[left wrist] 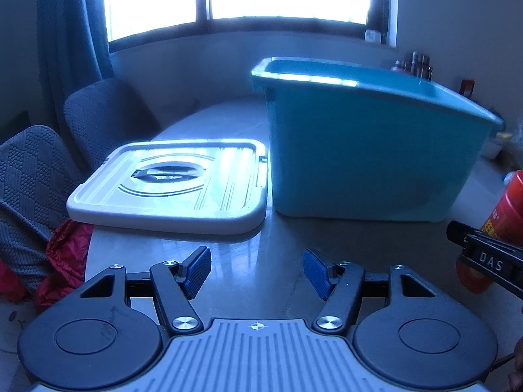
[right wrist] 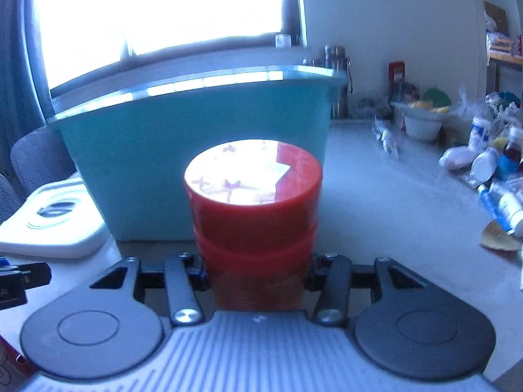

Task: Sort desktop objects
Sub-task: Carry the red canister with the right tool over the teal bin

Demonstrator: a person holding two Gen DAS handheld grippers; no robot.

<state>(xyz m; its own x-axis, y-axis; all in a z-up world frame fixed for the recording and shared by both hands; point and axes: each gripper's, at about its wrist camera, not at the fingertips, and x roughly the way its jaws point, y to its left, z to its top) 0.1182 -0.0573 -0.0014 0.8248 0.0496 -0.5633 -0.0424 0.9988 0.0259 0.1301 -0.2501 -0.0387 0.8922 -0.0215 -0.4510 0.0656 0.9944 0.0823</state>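
Observation:
A teal plastic bin (left wrist: 359, 150) stands open on the table; it also shows in the right wrist view (right wrist: 196, 143). Its white lid (left wrist: 173, 186) lies flat to the left of it. My left gripper (left wrist: 256, 271) is open and empty over the bare table in front of the lid and bin. My right gripper (right wrist: 256, 274) is shut on a red jar (right wrist: 255, 215) with a red cap, held upright in front of the bin. The jar and right gripper also show at the right edge of the left wrist view (left wrist: 505, 215).
Grey chairs (left wrist: 98, 114) and a red cloth (left wrist: 65, 254) sit left of the table. Many bottles, tubes and bags (right wrist: 490, 170) lie along the table's right side. A white bowl (right wrist: 421, 124) and metal flasks (right wrist: 336, 65) stand behind.

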